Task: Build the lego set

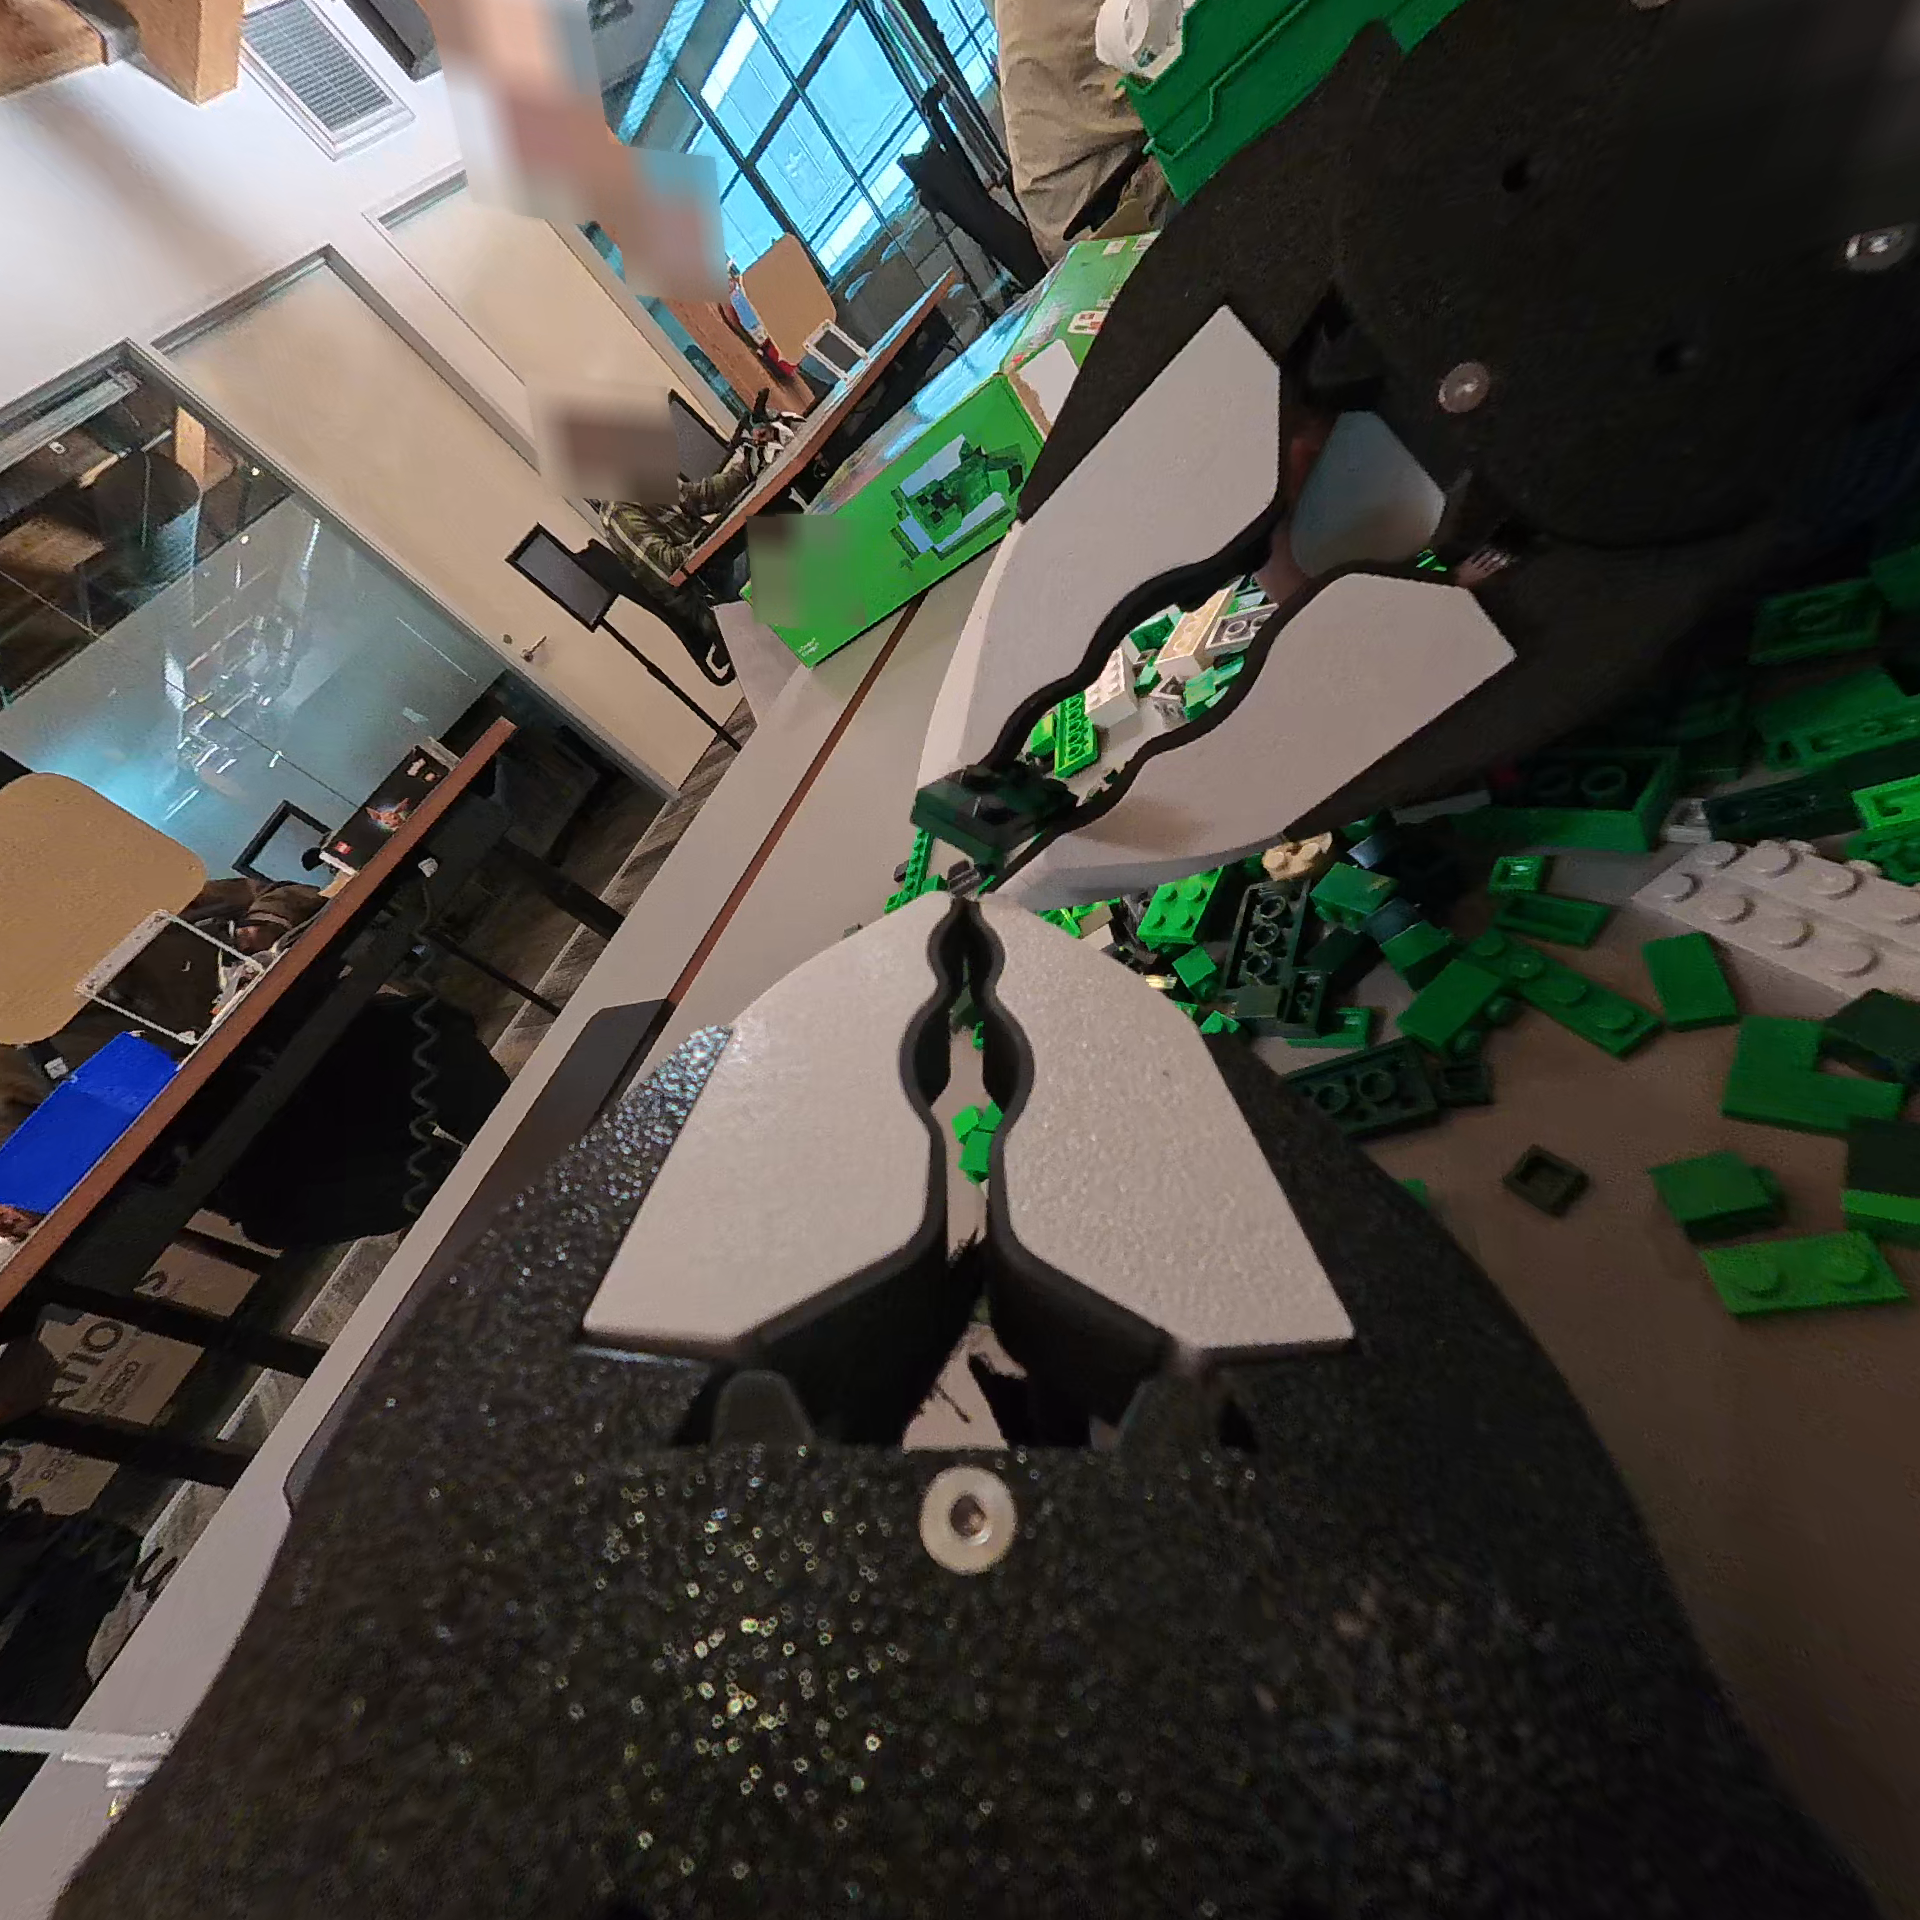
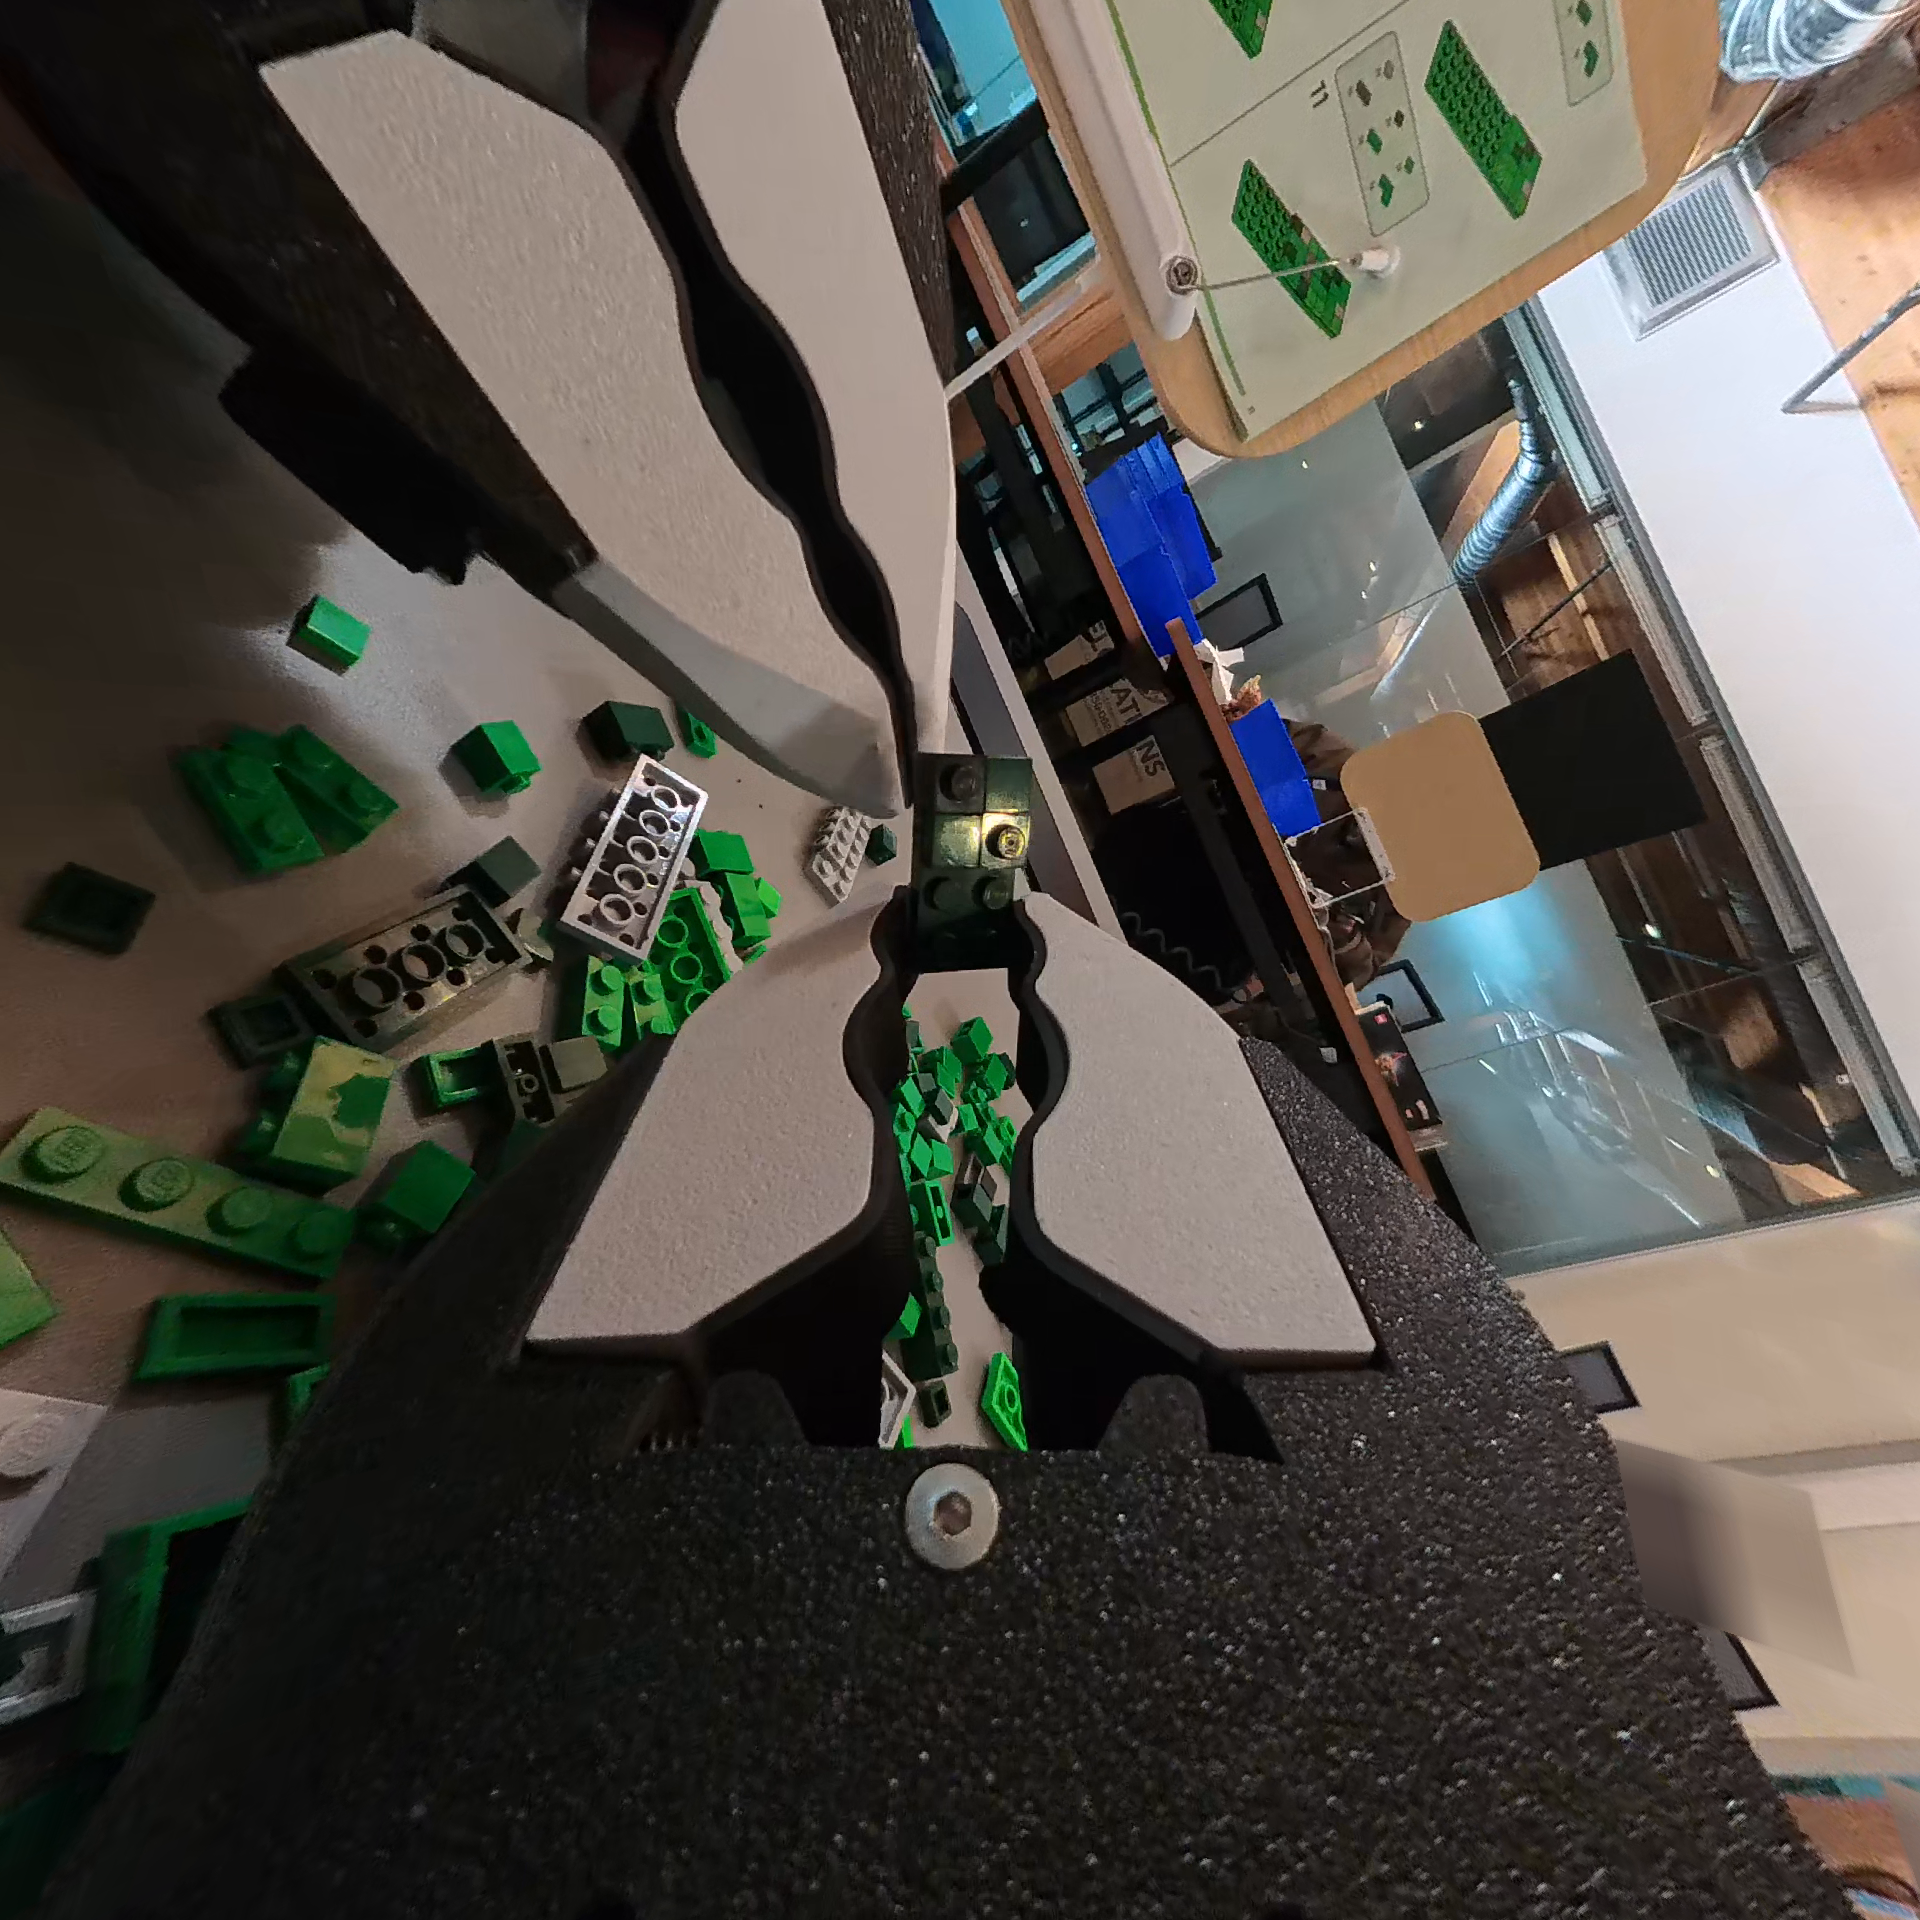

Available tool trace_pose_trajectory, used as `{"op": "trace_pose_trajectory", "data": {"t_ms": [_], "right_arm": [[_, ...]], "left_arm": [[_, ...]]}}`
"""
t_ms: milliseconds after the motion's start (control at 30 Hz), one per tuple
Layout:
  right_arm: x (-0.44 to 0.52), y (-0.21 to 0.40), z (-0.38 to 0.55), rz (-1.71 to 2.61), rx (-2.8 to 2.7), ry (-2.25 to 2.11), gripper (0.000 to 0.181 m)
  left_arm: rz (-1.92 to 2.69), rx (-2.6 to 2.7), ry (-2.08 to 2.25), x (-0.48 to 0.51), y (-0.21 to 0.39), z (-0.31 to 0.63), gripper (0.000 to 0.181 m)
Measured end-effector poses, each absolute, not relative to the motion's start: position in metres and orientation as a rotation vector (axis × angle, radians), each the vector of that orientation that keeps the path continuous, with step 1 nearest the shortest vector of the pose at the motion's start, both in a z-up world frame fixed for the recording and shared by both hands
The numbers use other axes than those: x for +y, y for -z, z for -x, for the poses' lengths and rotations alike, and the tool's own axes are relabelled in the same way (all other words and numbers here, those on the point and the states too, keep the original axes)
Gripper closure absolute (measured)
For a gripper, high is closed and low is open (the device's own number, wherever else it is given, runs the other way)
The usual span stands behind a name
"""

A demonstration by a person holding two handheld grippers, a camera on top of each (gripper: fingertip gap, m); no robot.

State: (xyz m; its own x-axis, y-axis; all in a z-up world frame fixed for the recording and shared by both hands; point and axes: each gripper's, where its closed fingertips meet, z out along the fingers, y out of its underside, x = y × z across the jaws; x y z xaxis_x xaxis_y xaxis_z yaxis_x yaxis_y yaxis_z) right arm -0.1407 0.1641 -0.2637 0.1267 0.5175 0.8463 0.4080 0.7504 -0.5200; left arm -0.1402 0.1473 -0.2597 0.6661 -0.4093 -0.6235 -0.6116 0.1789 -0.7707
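Note:
A small dark green lego assembly [image 2: 971,831] of stacked studded plates is held in the air above the table. My right gripper [image 2: 961,920] is shut on its lower end. It also shows in the left wrist view [image 1: 987,808], held by the right gripper [image 1: 1023,821] that reaches in from the upper right. My left gripper [image 1: 961,906] has its jaws closed together, tips right against the underside of the assembly. In the right wrist view the left gripper [image 2: 902,784] comes in from the upper left and touches the assembly's top corner. I cannot tell whether it pinches an edge.
Many loose green and dark green bricks [image 1: 1455,997] lie on the beige table [image 1: 1558,1507], with a large light grey brick [image 1: 1766,914] and a grey plate [image 2: 634,857]. A green set box [image 1: 914,520] stands at the far edge. An instruction booklet [image 2: 1351,187] hangs on a stand. Left and right tips are no more than a few centimetres apart.

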Motion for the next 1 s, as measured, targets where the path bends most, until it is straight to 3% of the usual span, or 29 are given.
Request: {"op": "trace_pose_trajectory", "data": {"t_ms": [1000], "right_arm": [[0.163,0.266,0.142,0.782,-1.511,-0.088,0.165]], "left_arm": [[1.367,0.913,-0.107,0.140,0.250,0.132,0.181]]}}
